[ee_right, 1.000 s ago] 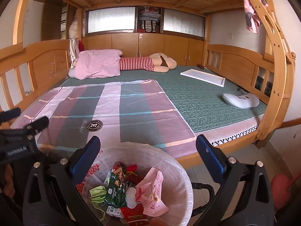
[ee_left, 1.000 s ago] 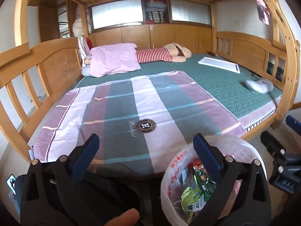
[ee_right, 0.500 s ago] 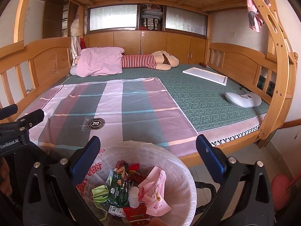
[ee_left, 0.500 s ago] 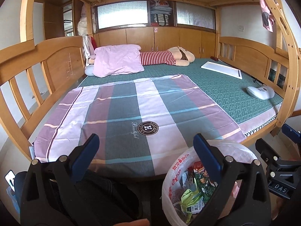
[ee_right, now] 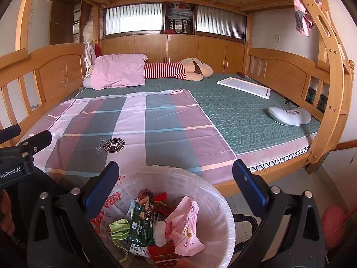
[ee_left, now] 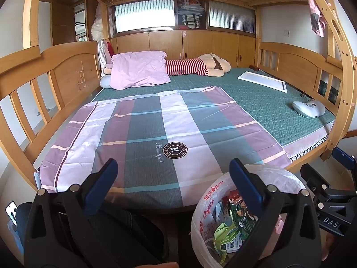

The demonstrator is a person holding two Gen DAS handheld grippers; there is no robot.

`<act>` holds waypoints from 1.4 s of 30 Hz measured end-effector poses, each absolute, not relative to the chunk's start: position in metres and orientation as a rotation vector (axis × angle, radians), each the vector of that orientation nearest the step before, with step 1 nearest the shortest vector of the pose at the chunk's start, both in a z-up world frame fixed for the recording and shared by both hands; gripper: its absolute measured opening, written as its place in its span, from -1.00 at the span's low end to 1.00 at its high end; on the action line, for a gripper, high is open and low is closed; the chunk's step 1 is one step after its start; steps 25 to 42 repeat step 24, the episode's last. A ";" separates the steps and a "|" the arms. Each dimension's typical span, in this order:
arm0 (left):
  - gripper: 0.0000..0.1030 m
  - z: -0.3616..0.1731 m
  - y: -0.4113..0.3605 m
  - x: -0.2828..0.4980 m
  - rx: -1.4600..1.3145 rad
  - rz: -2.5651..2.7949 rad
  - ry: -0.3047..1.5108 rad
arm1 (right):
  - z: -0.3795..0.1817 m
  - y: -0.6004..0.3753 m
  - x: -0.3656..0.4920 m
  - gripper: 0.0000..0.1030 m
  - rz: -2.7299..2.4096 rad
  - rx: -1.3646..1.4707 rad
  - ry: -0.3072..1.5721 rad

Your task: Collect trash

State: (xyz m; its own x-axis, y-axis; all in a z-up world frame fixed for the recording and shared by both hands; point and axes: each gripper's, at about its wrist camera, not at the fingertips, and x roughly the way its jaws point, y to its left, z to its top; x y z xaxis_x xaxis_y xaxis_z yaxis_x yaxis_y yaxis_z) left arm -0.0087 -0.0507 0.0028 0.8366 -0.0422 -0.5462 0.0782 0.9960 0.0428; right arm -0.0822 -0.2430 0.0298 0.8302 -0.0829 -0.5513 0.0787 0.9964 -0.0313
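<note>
Soft window daylight, fisheye-warped edges

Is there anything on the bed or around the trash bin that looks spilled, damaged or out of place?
Nothing looks spilled: the wrappers all sit inside the lined trash bin. The plaid sheet lies flat. Only the white tray and white device seem unusual on the mattress.

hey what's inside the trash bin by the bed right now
The trash bin holds a green snack bag, pink wrapper and red packets. Anything beneath them is hidden.
</note>
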 end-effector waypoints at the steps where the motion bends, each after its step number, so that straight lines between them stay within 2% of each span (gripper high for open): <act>1: 0.93 0.003 -0.051 -0.009 0.064 -0.064 0.577 | 0.029 -0.243 -0.082 0.93 -0.085 -0.006 0.586; 42: 0.93 0.002 -0.048 -0.010 0.047 -0.051 0.566 | 0.027 -0.246 -0.080 0.93 -0.086 0.005 0.603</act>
